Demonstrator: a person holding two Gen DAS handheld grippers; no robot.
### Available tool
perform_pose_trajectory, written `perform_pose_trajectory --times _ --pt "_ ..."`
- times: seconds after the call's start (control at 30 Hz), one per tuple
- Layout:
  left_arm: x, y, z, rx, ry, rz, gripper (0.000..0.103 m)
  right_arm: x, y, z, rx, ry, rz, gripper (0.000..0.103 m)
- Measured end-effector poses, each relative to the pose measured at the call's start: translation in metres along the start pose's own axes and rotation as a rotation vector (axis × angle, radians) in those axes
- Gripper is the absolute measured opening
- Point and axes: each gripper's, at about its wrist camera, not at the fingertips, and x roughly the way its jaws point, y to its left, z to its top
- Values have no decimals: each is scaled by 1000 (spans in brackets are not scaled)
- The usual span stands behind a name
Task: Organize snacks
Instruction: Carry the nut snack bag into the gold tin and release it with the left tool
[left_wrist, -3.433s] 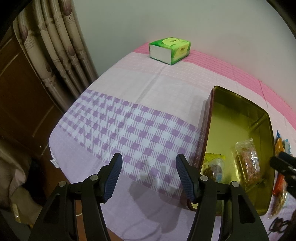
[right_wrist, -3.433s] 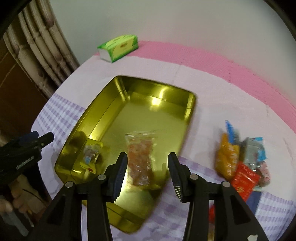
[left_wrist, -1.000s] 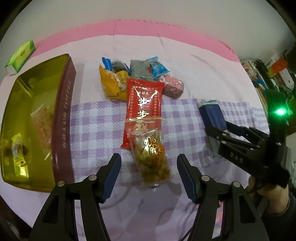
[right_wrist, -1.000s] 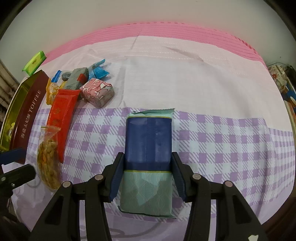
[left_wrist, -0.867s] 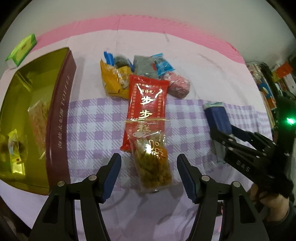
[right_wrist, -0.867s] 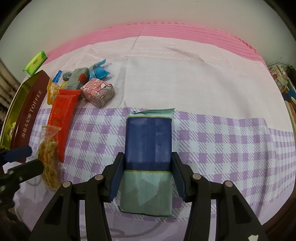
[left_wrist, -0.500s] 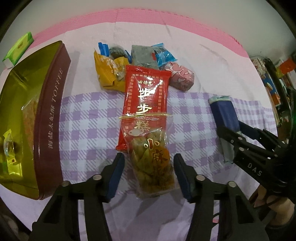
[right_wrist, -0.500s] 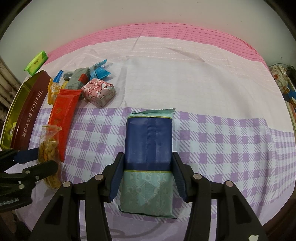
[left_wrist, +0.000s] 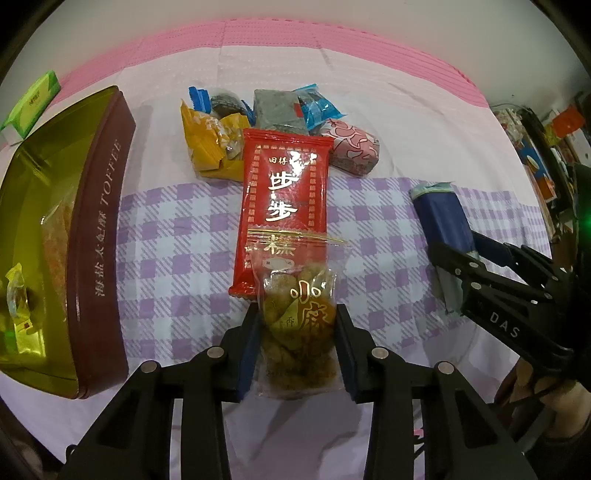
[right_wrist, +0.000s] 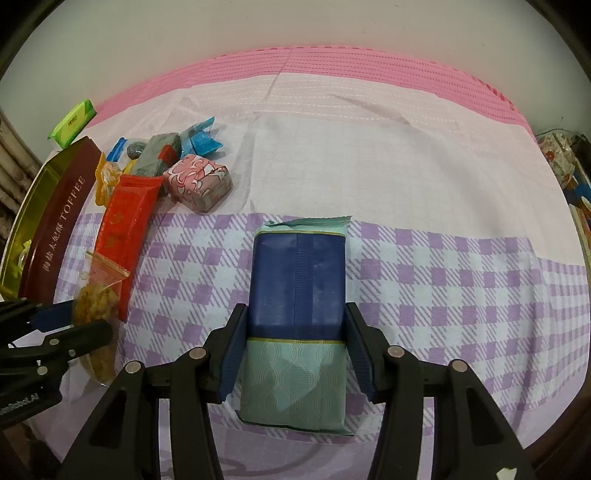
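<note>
My left gripper (left_wrist: 298, 345) jaws are closing around the nut bag (left_wrist: 298, 332); my right gripper (right_wrist: 295, 349) jaws grip the blue packet (right_wrist: 297, 295).

The tin (left_wrist: 107, 229) is glossy metal, gold inside, with a smooth maroon wall. The tablecloth (left_wrist: 177, 236) looks like matt, finely textured cloth. The red packet (left_wrist: 284, 192) is shiny foil-like plastic; the clear bag (left_wrist: 299, 325) is glossy film. The blue pack (right_wrist: 297, 280) looks matt.
</note>
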Motion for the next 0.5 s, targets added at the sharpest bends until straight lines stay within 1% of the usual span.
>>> perform_pose_trajectory --times 0.27,0.5 --pt "-2 5 -2 8 6 6 39 1 1 0 -2 1 -4 49" --pt "-12 8 -4 24 -12 17 39 2 4 1 -14 1 -19 50"
